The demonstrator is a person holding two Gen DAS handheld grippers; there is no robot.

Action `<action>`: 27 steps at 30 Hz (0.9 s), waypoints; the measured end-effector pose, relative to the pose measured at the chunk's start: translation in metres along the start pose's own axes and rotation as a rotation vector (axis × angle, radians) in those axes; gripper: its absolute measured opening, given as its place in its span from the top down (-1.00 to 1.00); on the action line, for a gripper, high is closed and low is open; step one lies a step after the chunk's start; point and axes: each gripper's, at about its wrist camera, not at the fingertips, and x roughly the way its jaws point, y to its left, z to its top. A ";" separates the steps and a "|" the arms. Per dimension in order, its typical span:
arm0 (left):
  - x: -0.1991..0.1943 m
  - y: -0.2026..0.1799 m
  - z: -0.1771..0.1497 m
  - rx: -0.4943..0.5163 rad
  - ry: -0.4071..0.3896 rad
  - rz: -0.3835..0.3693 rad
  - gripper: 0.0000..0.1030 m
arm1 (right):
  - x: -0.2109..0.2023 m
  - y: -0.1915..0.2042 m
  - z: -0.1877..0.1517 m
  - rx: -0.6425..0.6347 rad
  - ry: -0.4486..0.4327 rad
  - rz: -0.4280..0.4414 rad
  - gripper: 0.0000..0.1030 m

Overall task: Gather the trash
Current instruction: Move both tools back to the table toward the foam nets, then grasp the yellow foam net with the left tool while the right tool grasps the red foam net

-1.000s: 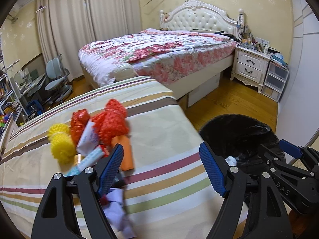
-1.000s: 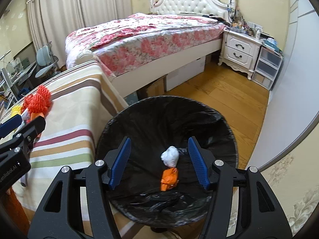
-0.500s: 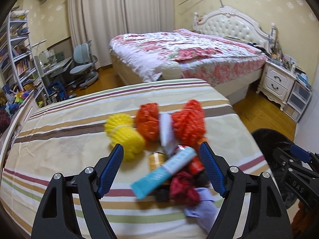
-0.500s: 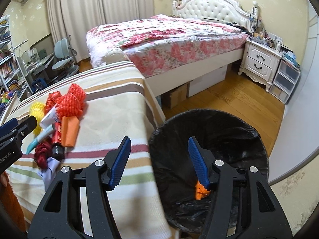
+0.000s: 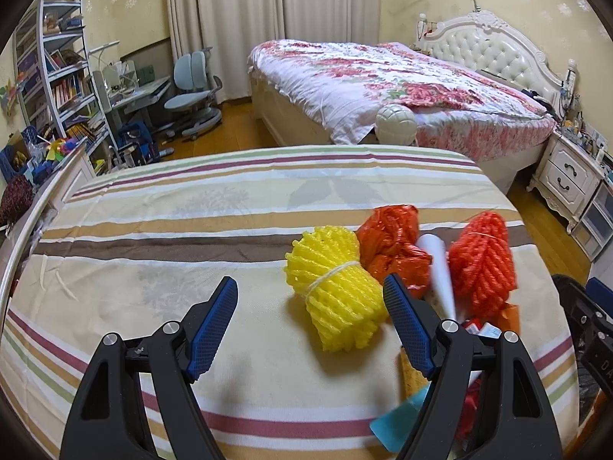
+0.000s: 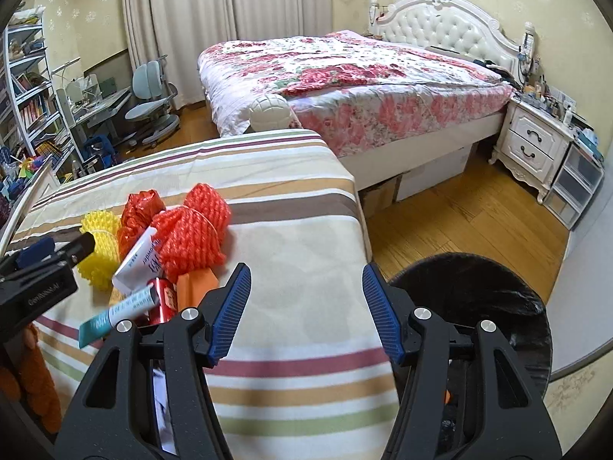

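Observation:
A pile of trash lies on the striped bedspread (image 5: 191, 230): a yellow foam net (image 5: 337, 287), an orange plastic bag (image 5: 394, 245), an orange foam net (image 5: 482, 260), a white tube (image 5: 440, 272) and a teal tube (image 6: 118, 314). My left gripper (image 5: 310, 322) is open and empty, just left of the yellow net. My right gripper (image 6: 306, 310) is open and empty over the bedspread (image 6: 306, 230), right of the pile. The black-lined trash bin (image 6: 498, 306) stands on the floor at the right.
A flowered bed (image 6: 364, 73) stands behind, with a white nightstand (image 6: 536, 145) and plastic drawers (image 6: 578, 184) to its right. A desk, blue chair (image 5: 191, 88) and bookshelf (image 5: 57, 76) fill the left. Wooden floor (image 6: 459, 211) lies between bed and bin.
Both grippers have swung left, away from the bin and over the bedspread. The left one now faces the yellow net; the right one has left the bin's opening.

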 end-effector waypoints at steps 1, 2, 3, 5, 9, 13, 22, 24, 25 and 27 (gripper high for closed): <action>0.004 0.002 0.000 -0.006 0.010 -0.011 -0.47 | 0.001 0.002 0.001 -0.002 0.001 0.001 -0.15; 0.007 0.004 0.001 -0.011 0.016 -0.020 -0.47 | 0.003 0.004 0.003 -0.006 0.002 0.003 -0.15; 0.009 0.004 0.001 -0.013 0.021 -0.028 -0.47 | 0.004 0.006 0.004 -0.008 0.003 0.004 -0.15; 0.012 0.005 0.002 -0.013 0.025 -0.039 -0.47 | 0.007 0.010 0.006 -0.011 0.005 0.007 -0.15; 0.018 0.006 0.002 -0.005 0.034 -0.061 -0.34 | 0.011 0.019 0.010 -0.021 0.006 0.014 -0.15; 0.022 0.005 0.000 0.006 0.048 -0.104 -0.02 | 0.013 0.027 0.011 -0.031 0.007 0.018 -0.16; 0.016 0.017 -0.001 0.009 0.022 -0.104 0.15 | 0.016 0.044 0.022 -0.048 0.003 0.039 -0.16; 0.014 0.023 0.000 0.000 0.018 -0.099 0.15 | 0.017 0.050 0.025 -0.053 0.003 0.051 -0.16; 0.013 0.028 0.000 -0.006 0.017 -0.094 0.15 | 0.018 0.052 0.025 -0.057 0.003 0.056 -0.16; 0.013 0.033 0.000 -0.015 0.018 -0.083 0.15 | 0.020 0.060 0.027 -0.071 0.008 0.063 -0.16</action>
